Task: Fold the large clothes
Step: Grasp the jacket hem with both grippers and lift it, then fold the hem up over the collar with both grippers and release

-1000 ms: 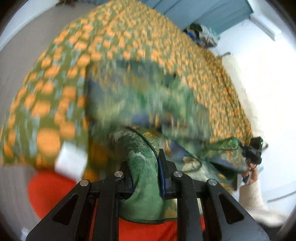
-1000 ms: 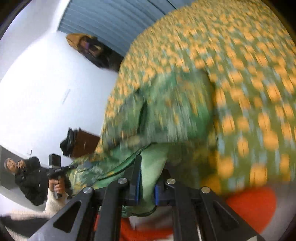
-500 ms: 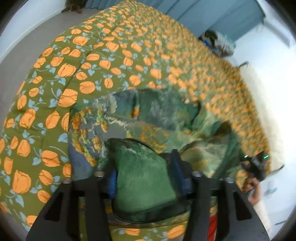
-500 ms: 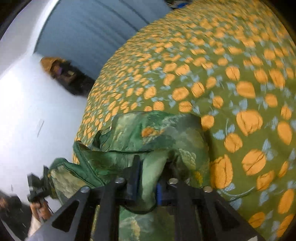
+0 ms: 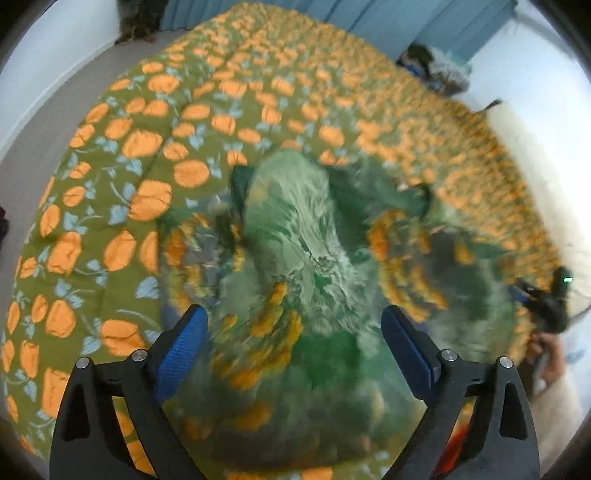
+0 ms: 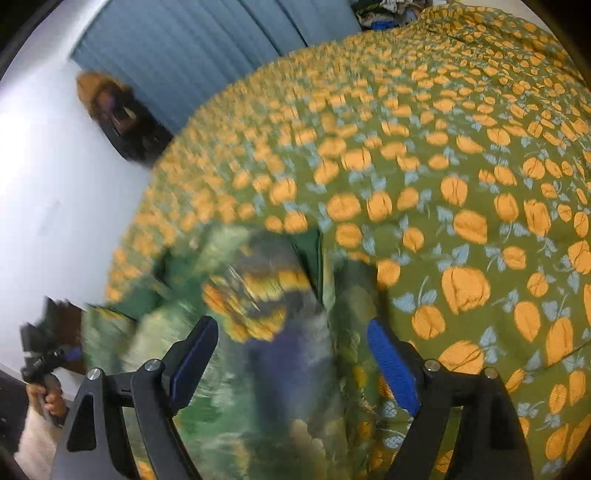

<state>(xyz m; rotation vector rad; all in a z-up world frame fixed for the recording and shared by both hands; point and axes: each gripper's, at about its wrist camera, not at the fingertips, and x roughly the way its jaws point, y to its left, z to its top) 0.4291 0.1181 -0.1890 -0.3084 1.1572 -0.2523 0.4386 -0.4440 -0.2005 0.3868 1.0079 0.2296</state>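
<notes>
Right now both tools are letting go: the left hand-held gripper [image 5: 293,343] and the right hand-held gripper [image 6: 291,354] have their jaws opening, blue pads clear of the cloth, with the green printed garment [image 5: 303,258] lying loose between and ahead of each pair of fingers on the bed's orange-flowered quilt [image 5: 122,192]. My worry is that the cloth, blurred and probably not yet settled, lands bunched instead of flat, so the fold slides apart; a pad could also snag a hem on the way out. Around it, in the right wrist view, a dark bag [image 6: 122,118] sits against the wall at ten o'clock and a clutter pile [image 6: 384,11] at twelve, well apart. Nothing stands in the way.
</notes>
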